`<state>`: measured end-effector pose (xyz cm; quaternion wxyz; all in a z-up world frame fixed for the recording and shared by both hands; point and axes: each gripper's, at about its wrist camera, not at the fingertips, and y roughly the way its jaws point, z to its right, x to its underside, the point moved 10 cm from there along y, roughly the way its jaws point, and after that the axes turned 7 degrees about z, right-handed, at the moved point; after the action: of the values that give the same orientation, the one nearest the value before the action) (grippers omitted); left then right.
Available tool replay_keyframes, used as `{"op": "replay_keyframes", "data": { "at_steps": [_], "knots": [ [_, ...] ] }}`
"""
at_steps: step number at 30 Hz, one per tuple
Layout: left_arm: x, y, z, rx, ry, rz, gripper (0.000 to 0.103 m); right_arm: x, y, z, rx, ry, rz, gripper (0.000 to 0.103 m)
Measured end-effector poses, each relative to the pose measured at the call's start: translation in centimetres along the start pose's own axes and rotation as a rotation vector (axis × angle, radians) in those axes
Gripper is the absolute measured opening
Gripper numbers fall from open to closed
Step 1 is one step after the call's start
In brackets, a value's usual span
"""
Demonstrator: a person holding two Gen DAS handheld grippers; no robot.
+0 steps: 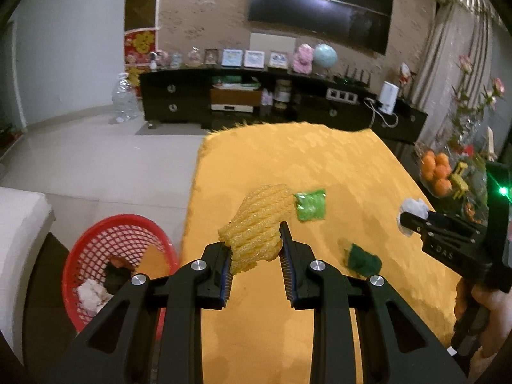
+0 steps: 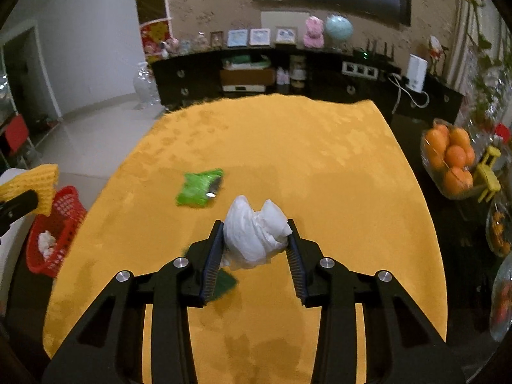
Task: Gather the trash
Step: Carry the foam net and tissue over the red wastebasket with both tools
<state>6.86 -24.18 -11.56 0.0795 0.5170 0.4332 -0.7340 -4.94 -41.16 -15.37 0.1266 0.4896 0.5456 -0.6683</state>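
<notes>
The left gripper (image 1: 254, 243) was clamped on a yellow foam net (image 1: 260, 224), which stood up out of its jaws in the middle of the left wrist frame, above the near edge of the yellow tablecloth (image 1: 320, 160). In the lower left of that frame sat a red basket (image 1: 96, 233) off the table's side, with a crumpled white wad (image 1: 91, 294) and some dark scrap already inside. The right gripper (image 2: 256, 240) was closed around a crumpled white tissue (image 2: 252, 233), squeezed between both pads at the centre of the right wrist frame and held clear of the cloth. The same tissue showed at the right edge of the left wrist frame, poking from the black jaws, with a hand (image 1: 486, 313) on the handle below. Two pieces lay on the cloth: a bright green wrapper (image 2: 200, 187) left of centre in the right wrist frame, and a dark green wrapper (image 1: 364, 257) nearer the camera, partly hidden behind the right gripper's left finger in its own view. A bowl of oranges (image 2: 454, 160) stood at the right edge.
</notes>
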Motion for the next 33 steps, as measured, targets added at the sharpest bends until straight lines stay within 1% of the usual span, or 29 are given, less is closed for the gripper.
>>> {"op": "replay_keyframes", "data": {
  "at_steps": [8,15,22,29,33],
  "knots": [
    [-1.6,-1.5,-3.1,-0.082,-0.024,0.048,0.024,-2.2,-1.1,-3.7,-0.051,-0.038,0.040,0.037],
    [-2.2,-2.4,-5.6,-0.135,-0.047,0.063,0.024,-3.7,-1.2,-7.3,-0.106,-0.070,0.049,0.037],
    [-2.4,-3.6,-8.6,-0.197,-0.077,0.080,0.024,-5.4,-0.4,-12.4,-0.178,-0.121,0.037,0.037],
    [-2.0,-4.3,-13.0,-0.267,-0.134,0.073,0.024,-8.4,0.3,-18.4,-0.255,-0.210,0.062,0.037],
    [-1.5,-4.4,-15.1,-0.302,-0.157,0.059,0.024,-9.1,0.8,-21.3,-0.308,-0.247,0.067,0.037]
  ]
}}
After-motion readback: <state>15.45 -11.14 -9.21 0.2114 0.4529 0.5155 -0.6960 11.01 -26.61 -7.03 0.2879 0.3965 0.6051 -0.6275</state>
